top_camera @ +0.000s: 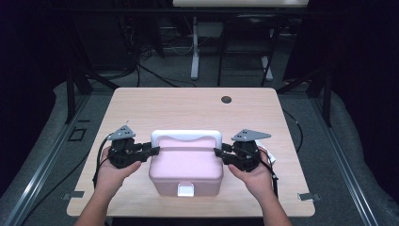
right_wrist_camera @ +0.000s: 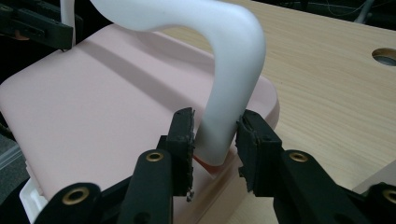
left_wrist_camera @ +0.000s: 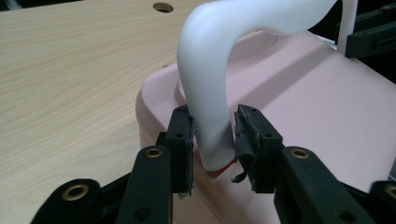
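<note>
Pink plastic box (top_camera: 186, 165) with a white handle (top_camera: 186, 135) and a white front latch (top_camera: 185, 189); we find it near the middle of the pale wood worktop (top_camera: 141, 106), towards the near edge, lid down. The handle stands raised over the far half of the lid. We hold the left tool (top_camera: 153, 150) at the box's left side and the right tool (top_camera: 217, 153) at its right side, each pointing inward at one foot of the handle. In the left gripper view the left tool (left_wrist_camera: 214, 133) has its jaws partly closed about the handle's leg (left_wrist_camera: 205, 93), pads touching or all but touching; we cannot tell if they press. In the right gripper view the right tool (right_wrist_camera: 215, 137) stands likewise around the other leg (right_wrist_camera: 229, 93). A round cable hole (top_camera: 226, 99) lies in the far right of the worktop.
</note>
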{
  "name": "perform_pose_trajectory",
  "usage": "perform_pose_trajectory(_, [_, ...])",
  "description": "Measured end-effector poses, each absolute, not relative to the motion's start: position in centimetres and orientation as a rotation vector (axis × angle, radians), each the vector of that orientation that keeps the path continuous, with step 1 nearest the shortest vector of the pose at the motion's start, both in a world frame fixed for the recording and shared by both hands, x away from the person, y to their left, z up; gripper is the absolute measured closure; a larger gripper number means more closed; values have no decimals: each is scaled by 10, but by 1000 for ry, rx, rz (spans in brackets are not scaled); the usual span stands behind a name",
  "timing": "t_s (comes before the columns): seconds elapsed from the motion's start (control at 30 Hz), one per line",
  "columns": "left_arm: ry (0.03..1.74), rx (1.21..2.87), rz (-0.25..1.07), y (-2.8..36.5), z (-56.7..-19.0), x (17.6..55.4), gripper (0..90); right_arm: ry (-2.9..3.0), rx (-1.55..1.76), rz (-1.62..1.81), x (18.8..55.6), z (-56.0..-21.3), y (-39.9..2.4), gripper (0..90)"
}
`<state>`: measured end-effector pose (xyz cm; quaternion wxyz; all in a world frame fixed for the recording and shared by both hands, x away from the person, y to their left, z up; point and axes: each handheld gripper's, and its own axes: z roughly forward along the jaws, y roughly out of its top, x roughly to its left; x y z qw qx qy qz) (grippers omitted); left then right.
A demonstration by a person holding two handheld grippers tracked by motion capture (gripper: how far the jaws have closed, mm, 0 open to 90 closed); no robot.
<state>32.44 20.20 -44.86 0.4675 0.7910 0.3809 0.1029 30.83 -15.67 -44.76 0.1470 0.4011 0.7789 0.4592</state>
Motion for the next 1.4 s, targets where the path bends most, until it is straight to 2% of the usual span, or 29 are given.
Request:
perform_pose_trajectory(0.27, [917, 1928, 235, 205, -449, 322, 733, 2268, 1128, 1347, 305, -445, -161, 735])
perform_pose_trajectory(0.9, [882, 1910, 264, 206, -434, 312, 737, 2258, 1089, 1367, 294, -431, -163, 739])
perform_pose_trajectory(1.17, [888, 1885, 244, 208, -435, 316, 730, 2237, 1112, 1405, 295, -430, -164, 741])
perform_pose_trajectory(1.4, [884, 1868, 251, 212, -428, 311, 679, 2239, 1121, 1416, 298, -430, -165, 741])
